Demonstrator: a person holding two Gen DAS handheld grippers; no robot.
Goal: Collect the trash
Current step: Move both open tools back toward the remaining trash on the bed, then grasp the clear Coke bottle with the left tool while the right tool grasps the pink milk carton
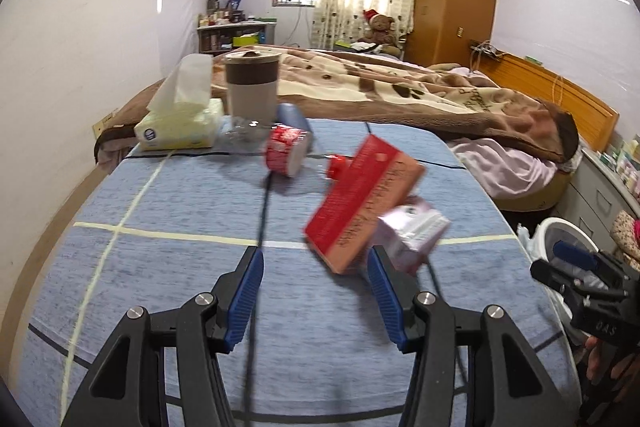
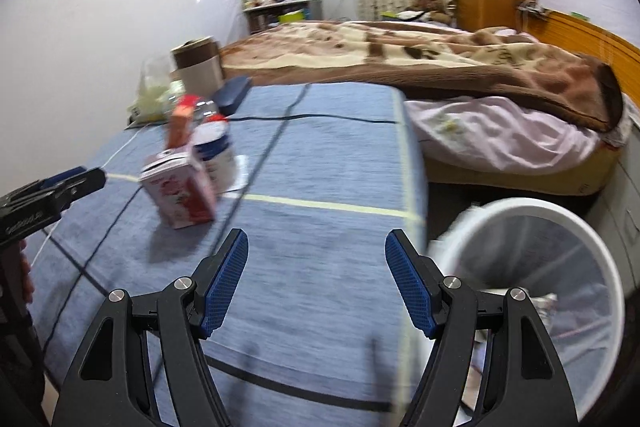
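Note:
On the blue table cloth (image 1: 160,267) lie a red carton box (image 1: 360,203), a pink-white small carton (image 1: 412,231) beside it, and a red-white cup on its side (image 1: 285,149). My left gripper (image 1: 316,291) is open and empty, just short of the red box. My right gripper (image 2: 316,279) is open and empty over the table's right part; it also shows in the left wrist view (image 1: 576,263). The pink carton (image 2: 182,193) stands left of it. A white trash bin (image 2: 532,267) stands off the table's right edge, with some trash inside.
At the table's far end are a tissue pack (image 1: 180,129), a grey-brown canister (image 1: 251,87), a clear bottle (image 1: 244,131) and a dark blue case (image 2: 234,93). A bed with a brown blanket (image 1: 400,83) lies beyond. Drawers (image 1: 600,195) stand at right.

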